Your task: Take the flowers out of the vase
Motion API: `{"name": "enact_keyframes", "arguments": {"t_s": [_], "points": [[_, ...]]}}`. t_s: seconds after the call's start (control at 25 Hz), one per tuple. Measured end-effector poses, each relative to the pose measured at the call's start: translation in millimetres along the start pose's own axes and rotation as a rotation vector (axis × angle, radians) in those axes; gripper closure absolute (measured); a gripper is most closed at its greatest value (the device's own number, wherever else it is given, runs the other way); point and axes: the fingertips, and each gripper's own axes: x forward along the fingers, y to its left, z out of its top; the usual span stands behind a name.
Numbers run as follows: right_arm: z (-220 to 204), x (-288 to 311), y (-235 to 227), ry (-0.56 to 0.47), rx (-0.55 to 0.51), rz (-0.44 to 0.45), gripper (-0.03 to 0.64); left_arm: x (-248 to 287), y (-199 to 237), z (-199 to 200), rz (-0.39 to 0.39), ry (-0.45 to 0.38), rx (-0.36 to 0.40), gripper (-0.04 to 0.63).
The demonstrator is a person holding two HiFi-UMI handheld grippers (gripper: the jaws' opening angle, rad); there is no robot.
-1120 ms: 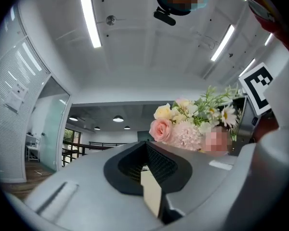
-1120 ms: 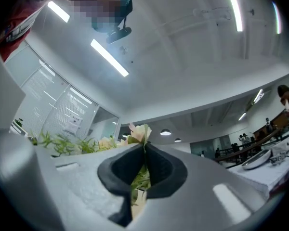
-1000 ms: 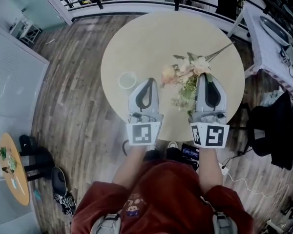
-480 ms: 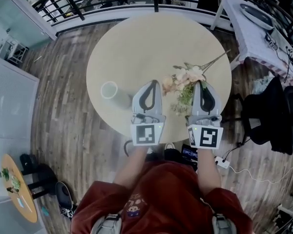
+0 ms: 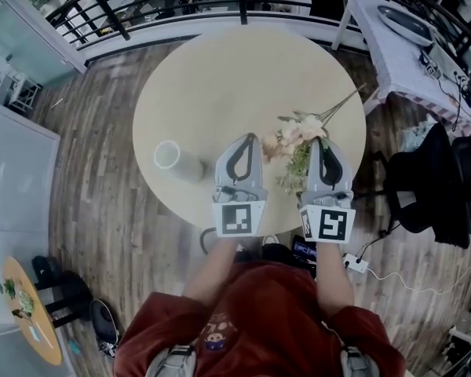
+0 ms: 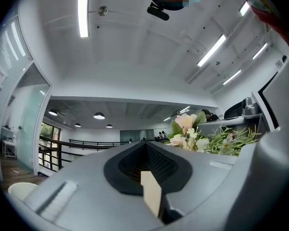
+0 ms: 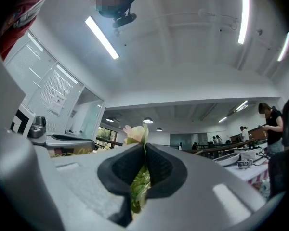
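Right gripper view: my fingers on the right gripper (image 7: 144,153) are clenched on the flowers (image 7: 135,134). Green foliage is pinched in the seam between the pads, and a pale bloom stands up just past the tips. On the left gripper (image 6: 145,146) the fingers meet at the tips and hold nothing I can make out. A pale sliver shows low in the gap, and I cannot say what it is.

From the head view, the bunch (image 5: 297,132) sits between my two grippers, touching the right gripper (image 5: 323,144) and just beside the left gripper (image 5: 243,140). Its long axis runs aslant. The foliage is at my near side, the blooms are level with the fingertips, and the bare stems fan away toward the far right edge of the desk (image 5: 243,61). I cannot tell whether the stems rest on the desk or hang just above it.

The vase (image 5: 173,159) stands empty on the desk, well apart from the flowers, out to the left beyond my left gripper. The left hand is nearer the vase, while the right alone has the bunch. I judge the removal done. What remains is to lay the stems flat along that slant and let go, well away from the vase.
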Motion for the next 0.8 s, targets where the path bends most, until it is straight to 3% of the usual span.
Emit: {"name": "enact_keyframes", "arguments": {"t_s": [0.8], "points": [[-2.9,4.6,-5.5,0.003,0.000,0.012,0.604,3.4,-5.1,6.4,-0.006,-0.013,0.021,0.588]]}}
